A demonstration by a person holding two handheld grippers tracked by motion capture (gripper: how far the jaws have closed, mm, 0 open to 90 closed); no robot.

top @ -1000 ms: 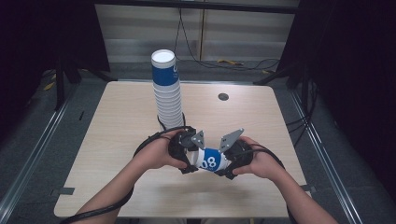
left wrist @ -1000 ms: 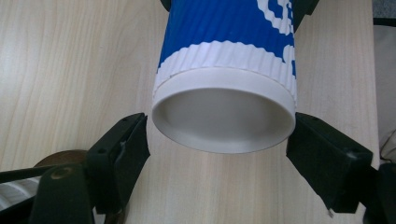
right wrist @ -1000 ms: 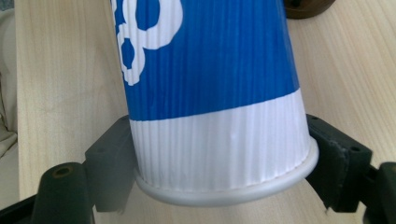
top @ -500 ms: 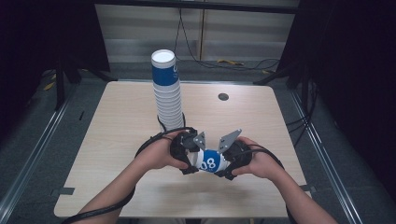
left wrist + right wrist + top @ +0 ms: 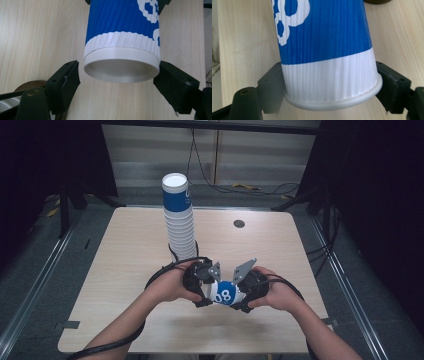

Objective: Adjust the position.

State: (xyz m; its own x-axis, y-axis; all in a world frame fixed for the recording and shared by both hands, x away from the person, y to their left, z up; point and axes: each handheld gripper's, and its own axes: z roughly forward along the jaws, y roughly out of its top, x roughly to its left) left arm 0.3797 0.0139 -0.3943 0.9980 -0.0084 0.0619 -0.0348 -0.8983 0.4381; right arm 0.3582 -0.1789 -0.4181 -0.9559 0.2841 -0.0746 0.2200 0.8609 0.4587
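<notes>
Coming in from the bottom edge of the high view: two forearms, with the left hand (image 5: 170, 286) and right hand (image 5: 278, 293) side by side low in the middle of the frame, just above the near edge of the worktop (image 5: 125, 270). Gripping one tool each, the left gripper (image 5: 208, 295) and the right gripper (image 5: 241, 297), tips turned inward toward one another.

Between them, lying on its side just below the frame's centre, a blue-and-white ribbed paper cup (image 5: 225, 293), white digits facing up.

In the left gripper view, looking straight at the cup's recessed base in the middle of the frame. Right-hand jaw up against the base; left-hand jaw with a thin strip of wood showing between it and the cup. Cannot tell whether clamped or merely flanking.

In the right gripper view, looking at the rolled rim end, low in the frame. Jaws pressed on both sides of the white band just above the lip, so clamped on the cup.

Farther up the high view, standing upright above the hands and left of centre, a tall stack of cups (image 5: 179, 220). To its right, well apart, near the far edge of the worktop, a small dark round spot (image 5: 239, 223).
</notes>
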